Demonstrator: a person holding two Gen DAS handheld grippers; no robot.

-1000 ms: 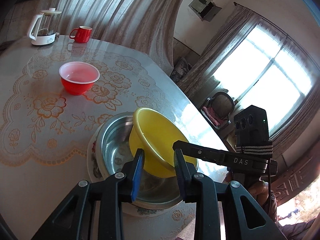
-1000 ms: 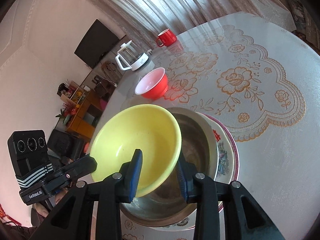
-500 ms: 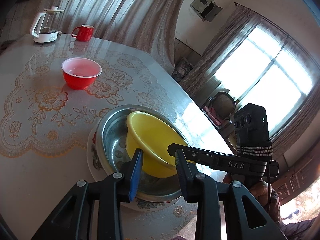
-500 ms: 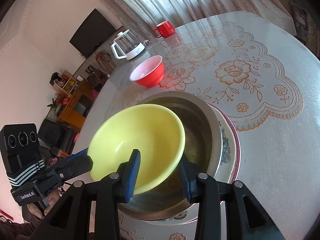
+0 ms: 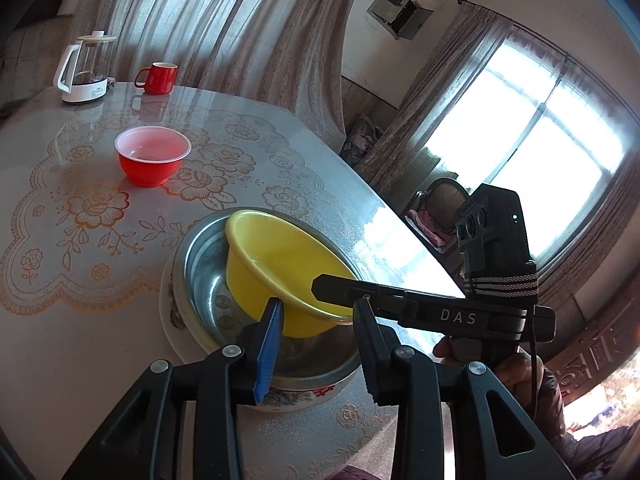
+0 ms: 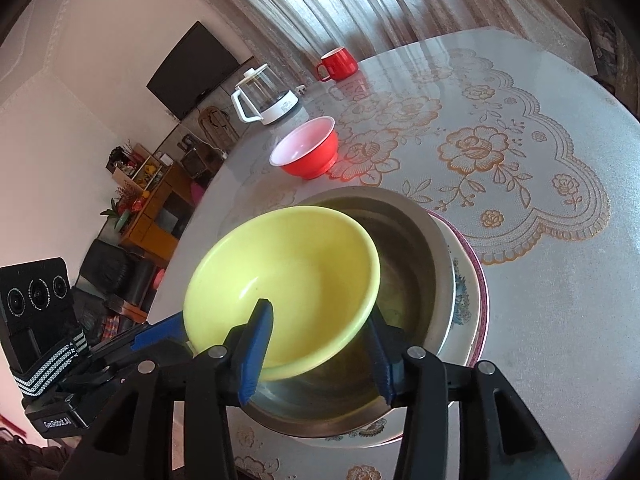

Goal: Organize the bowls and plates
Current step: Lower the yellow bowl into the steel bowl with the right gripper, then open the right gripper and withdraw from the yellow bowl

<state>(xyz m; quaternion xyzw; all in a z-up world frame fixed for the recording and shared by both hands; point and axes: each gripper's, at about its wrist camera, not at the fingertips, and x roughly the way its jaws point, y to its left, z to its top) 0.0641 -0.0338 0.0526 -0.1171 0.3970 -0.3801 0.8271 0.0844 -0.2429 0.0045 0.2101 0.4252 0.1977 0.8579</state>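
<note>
Nesting explains it: right hand-held gripper (image 6: 320, 344) pinches the yellow bowl's (image 6: 288, 280) rim, tilting it into the steel bowl (image 6: 416, 248); left hand-held gripper (image 5: 318, 344) hovers unclenched.

I'm seeing a glossy plastic yellow bowl (image 6: 288, 276) lying in a dull, smudged steel basin (image 6: 416, 264).

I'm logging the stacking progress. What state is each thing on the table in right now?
Yellow plastic bowl: tilted inside the metal bowl, rim between the right gripper's fingers.
Steel metal bowl: upright on the plate.
Floral ceramic plate: flat on the table, bottom of the stack.
Red plastic bowl: upright, apart, empty.
Red mug: upright.
Glass kettle: upright, lid on.
Left gripper: open, holding nothing.
</note>
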